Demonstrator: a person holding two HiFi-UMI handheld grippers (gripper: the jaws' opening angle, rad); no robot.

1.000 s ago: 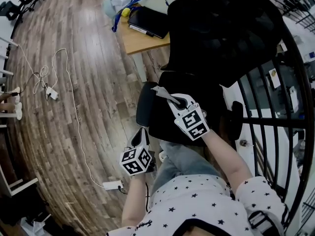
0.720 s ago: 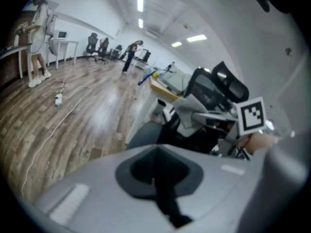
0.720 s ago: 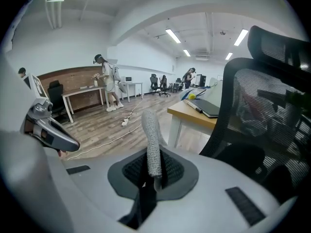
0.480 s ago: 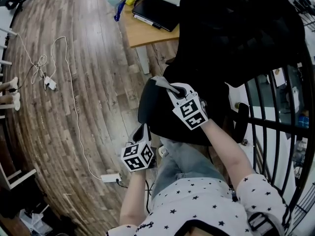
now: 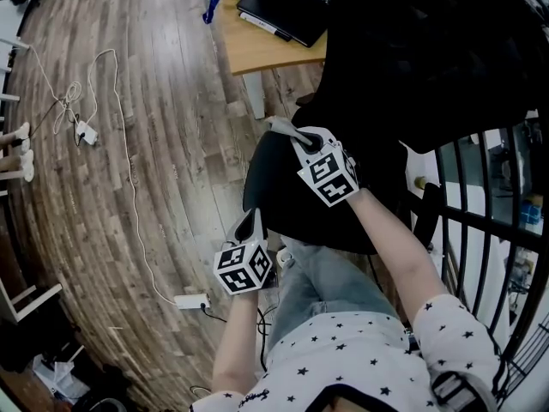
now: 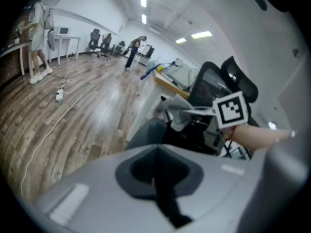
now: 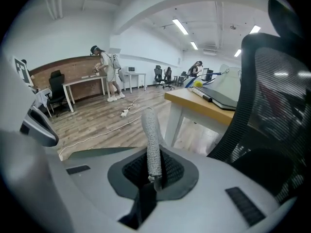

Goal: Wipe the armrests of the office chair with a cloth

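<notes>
The right gripper [image 5: 288, 136] has its jaws pressed together on a grey cloth [image 5: 277, 126], and in the right gripper view [image 7: 153, 176] that cloth [image 7: 151, 135] stands up out of the pinch as a narrow rolled strip. From the head view the cloth hangs at the far end of the black armrest [image 5: 254, 177] on the left side of the office chair [image 5: 412, 67]; whether it touches the pad cannot be told. The chair's second armrest [image 5: 426, 215] shows on the other side of the seat, beside a black metal railing [image 5: 480, 221].

The left gripper [image 5: 251, 222] sits low near the near end of the same armrest, its marker cube towards the person's knee. In its own view the jaws [image 6: 155, 178] are closed on each other with nothing between them, and they look towards the right gripper [image 6: 232, 109] and the cloth [image 6: 179, 116].

Past the chair stands a wooden desk [image 5: 257, 54] with a dark laptop [image 5: 287, 11] on it. A white cable [image 5: 129, 178] runs over the wooden floor [image 5: 129, 256] to a power strip [image 5: 192, 300]
</notes>
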